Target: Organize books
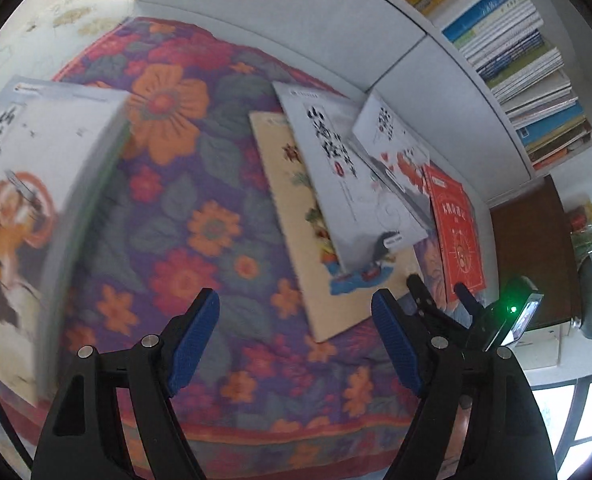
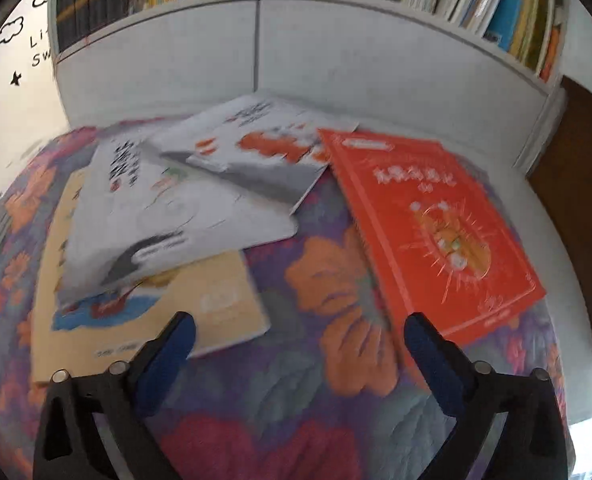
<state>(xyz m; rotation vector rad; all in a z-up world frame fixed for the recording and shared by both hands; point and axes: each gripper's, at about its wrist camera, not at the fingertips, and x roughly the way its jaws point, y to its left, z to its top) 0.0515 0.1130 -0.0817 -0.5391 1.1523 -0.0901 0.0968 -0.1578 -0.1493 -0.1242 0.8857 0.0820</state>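
Floral bedding (image 1: pixel 224 184) covered a bed set against a white bookcase (image 1: pixel 327 40) packed with books. 4 loose books lay fanned on it: a cream book (image 2: pixel 224 300) under a white book (image 2: pixel 168 216), another white one (image 2: pixel 264 148) farther off, and a red book (image 2: pixel 435 224) at right. At left, a stack (image 1: pixel 36 200) looked already gathered. Left hand-held gripper (image 1: pixel 296 344) and right hand-held gripper (image 2: pixel 299 360) both hung spread apart and empty, probably ready for the next book.

Purple bedspread (image 2: pixel 303 412) patterned with orange and red flowers. Red book (image 2: pixel 435 232), cream book (image 2: pixel 224 304), white books with black lettering (image 2: pixel 184 216). Blue gripper pads (image 1: pixel 194 344).
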